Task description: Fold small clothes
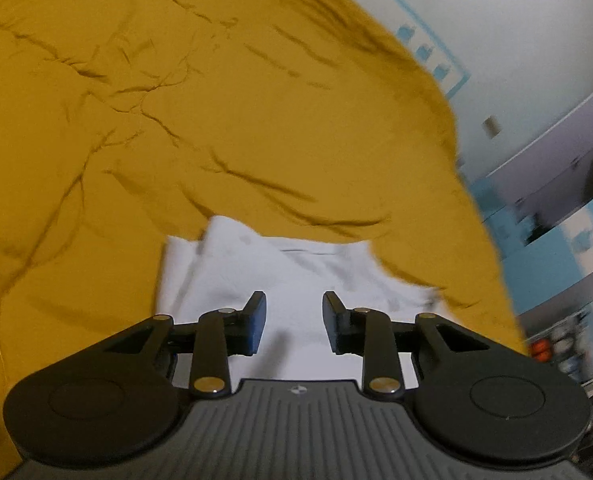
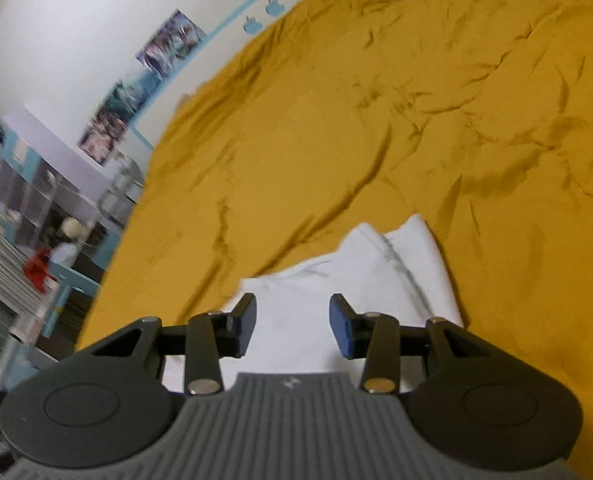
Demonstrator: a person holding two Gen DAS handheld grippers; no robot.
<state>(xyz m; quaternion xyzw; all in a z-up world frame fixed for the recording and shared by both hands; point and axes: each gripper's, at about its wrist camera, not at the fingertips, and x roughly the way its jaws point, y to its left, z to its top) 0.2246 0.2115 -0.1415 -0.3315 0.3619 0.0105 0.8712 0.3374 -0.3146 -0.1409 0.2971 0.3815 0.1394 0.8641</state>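
A small white garment (image 1: 296, 276) lies partly folded on a wrinkled mustard-yellow bedspread (image 1: 176, 100). My left gripper (image 1: 294, 322) is open and empty, hovering just above the garment's near part. In the right wrist view the same white garment (image 2: 352, 280) lies on the bedspread (image 2: 376, 120), with a folded flap and a seam at its far right. My right gripper (image 2: 292, 328) is open and empty, just above the garment's near edge.
The bed's edge runs along a white wall with a blue strip (image 1: 436, 52). Shelves and a desk with small items (image 1: 556, 208) stand beyond it. In the right wrist view, posters (image 2: 136, 92) hang on the wall and shelving (image 2: 36, 208) stands at the left.
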